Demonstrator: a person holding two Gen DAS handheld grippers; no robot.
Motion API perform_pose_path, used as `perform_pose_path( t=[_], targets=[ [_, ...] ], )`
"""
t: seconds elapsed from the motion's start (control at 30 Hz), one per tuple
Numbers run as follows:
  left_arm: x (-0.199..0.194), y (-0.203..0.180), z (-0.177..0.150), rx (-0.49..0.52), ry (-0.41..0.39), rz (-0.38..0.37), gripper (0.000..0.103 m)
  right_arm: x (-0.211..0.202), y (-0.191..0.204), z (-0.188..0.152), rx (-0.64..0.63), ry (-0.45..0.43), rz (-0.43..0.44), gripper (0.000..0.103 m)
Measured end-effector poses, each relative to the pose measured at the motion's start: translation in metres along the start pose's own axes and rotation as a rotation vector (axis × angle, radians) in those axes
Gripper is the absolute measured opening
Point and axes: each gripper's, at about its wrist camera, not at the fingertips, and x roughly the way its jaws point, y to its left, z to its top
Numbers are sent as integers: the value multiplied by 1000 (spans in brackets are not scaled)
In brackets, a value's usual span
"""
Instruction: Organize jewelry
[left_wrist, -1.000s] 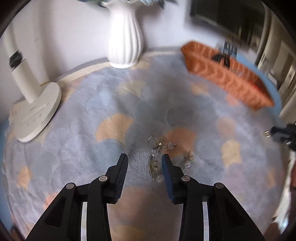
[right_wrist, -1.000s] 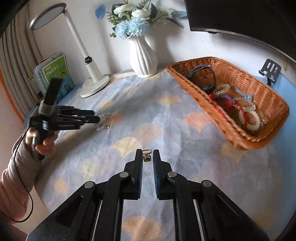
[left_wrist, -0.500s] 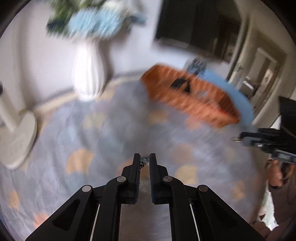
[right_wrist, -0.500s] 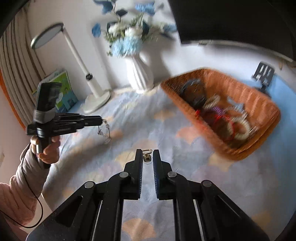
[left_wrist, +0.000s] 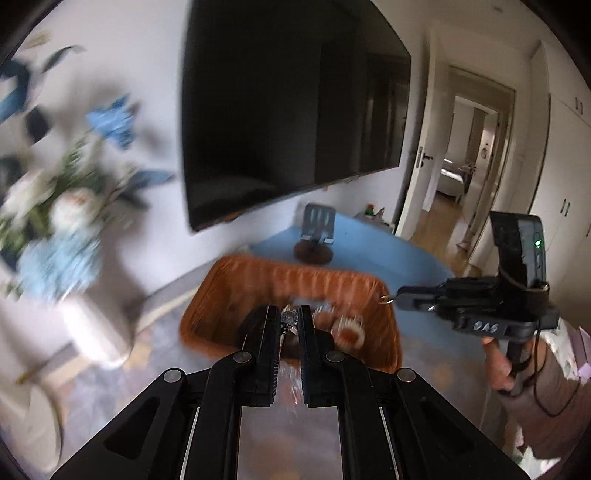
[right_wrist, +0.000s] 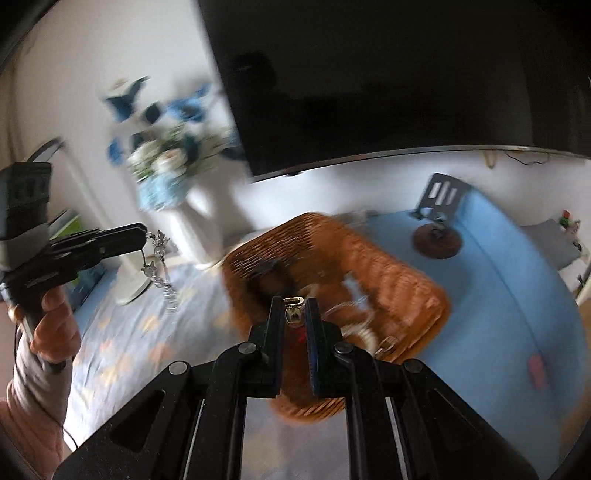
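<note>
My left gripper is shut on a silver chain with charms; in the right wrist view the chain dangles from its tips over the blue patterned cloth. My right gripper is shut on a small gold clasp pendant; it also shows in the left wrist view. Both are lifted and point at the orange wicker basket, which holds bracelets. The basket shows blurred in the right wrist view.
A white vase of blue and white flowers and a white lamp base stand left of the basket. A phone stand sits on the blue table beyond it. A dark TV hangs on the wall.
My left gripper shut on the silver chain and lifted it off the cloth. Both grippers rose and swung toward the basket; the right one kept its gold pendant.
</note>
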Motion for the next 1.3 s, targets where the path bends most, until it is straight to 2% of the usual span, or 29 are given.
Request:
perform_pose_path(
  t=[0.1, 0.17, 0.23, 0.33, 0.47, 0.57, 0.6, 0.63, 0.67, 0.7, 0.77, 0.93, 1.0, 1.07, 1.13, 1.2, 1.3],
  targets=[
    [37, -3, 24, 0, 13, 7, 9, 21, -19, 14, 58, 31, -3, 13],
    [64, -1, 34, -4, 30, 47, 9, 46, -32, 25, 109, 77, 0, 13],
    [99, 12, 42, -41, 76, 89, 9, 73, -38, 32, 143, 137, -16, 13],
    [137, 38, 43, -108, 129, 87, 9, 104, -41, 39, 171, 201, -33, 13],
    [156, 56, 34, -155, 149, 74, 9, 132, -39, 42, 172, 243, -52, 13],
    [154, 54, 30, -160, 146, 78, 10, 138, -37, 45, 153, 230, -81, 14],
    [152, 52, 30, -161, 149, 88, 16, 137, -36, 45, 147, 225, -85, 19],
    [148, 49, 31, -157, 146, 96, 20, 134, -34, 46, 133, 217, -91, 23],
    [145, 48, 31, -151, 141, 102, 31, 128, -33, 46, 123, 210, -104, 31],
    [137, 46, 32, -146, 125, 109, 41, 124, -30, 48, 115, 202, -112, 34],
    [120, 40, 32, -137, 89, 126, 47, 107, -24, 48, 95, 164, -109, 34],
    [45, 17, 27, -118, -11, 161, 50, 47, 5, 43, 62, 63, -53, 34],
    [12, 10, 17, -125, -49, 166, 61, 24, 21, 36, 28, 19, -75, 36],
    [-20, 1, 3, -138, -85, 209, 65, -6, 40, 22, -6, -32, -115, 37],
    [-52, -10, -15, -156, -123, 265, 66, -27, 54, 8, -24, -73, -138, 46],
    [-77, -21, -36, -170, -152, 320, 70, -46, 68, -9, -14, -121, -183, 62],
    [-108, -30, -71, -205, -179, 416, 75, -61, 87, -31, 4, -137, -199, 62]
  ],
)
